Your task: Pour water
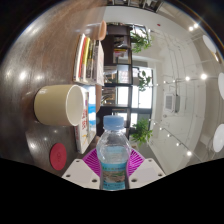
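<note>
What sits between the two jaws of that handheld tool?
A clear water bottle with a blue cap stands between the jaws, the pink pads close at its sides, as the gripper view shows. A cream cup stands beyond it to one side.

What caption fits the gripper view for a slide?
Fingers clamped on a capped water bottle, with a cream cup standing beyond on the table.

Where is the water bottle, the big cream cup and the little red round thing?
water bottle (114,158), gripper view, on its label, between the fingers
cream cup (60,104), gripper view, on its side wall
red round thing (58,155), gripper view, on its top face
</note>
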`<act>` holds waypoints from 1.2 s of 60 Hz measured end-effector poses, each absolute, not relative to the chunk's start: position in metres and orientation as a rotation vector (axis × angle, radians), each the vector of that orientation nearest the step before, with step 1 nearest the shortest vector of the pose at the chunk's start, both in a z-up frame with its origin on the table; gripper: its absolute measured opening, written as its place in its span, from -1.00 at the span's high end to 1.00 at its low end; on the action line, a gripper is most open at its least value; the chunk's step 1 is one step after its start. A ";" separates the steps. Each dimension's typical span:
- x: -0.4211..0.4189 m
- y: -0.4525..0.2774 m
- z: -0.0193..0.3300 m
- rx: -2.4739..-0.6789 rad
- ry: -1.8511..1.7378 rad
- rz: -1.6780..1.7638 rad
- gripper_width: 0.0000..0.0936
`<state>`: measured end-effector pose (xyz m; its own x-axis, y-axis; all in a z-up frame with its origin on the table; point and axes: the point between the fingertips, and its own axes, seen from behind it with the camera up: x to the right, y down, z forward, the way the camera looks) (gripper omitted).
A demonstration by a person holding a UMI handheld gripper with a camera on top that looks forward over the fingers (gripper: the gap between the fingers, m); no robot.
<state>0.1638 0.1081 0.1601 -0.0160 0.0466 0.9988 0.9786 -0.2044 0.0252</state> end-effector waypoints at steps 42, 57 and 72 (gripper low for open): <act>0.138 0.145 0.184 -0.983 -1.432 -1.668 0.39; 0.165 0.124 0.240 -1.461 -0.600 -0.885 0.40; 0.192 0.133 0.200 -1.590 -0.088 -0.336 0.39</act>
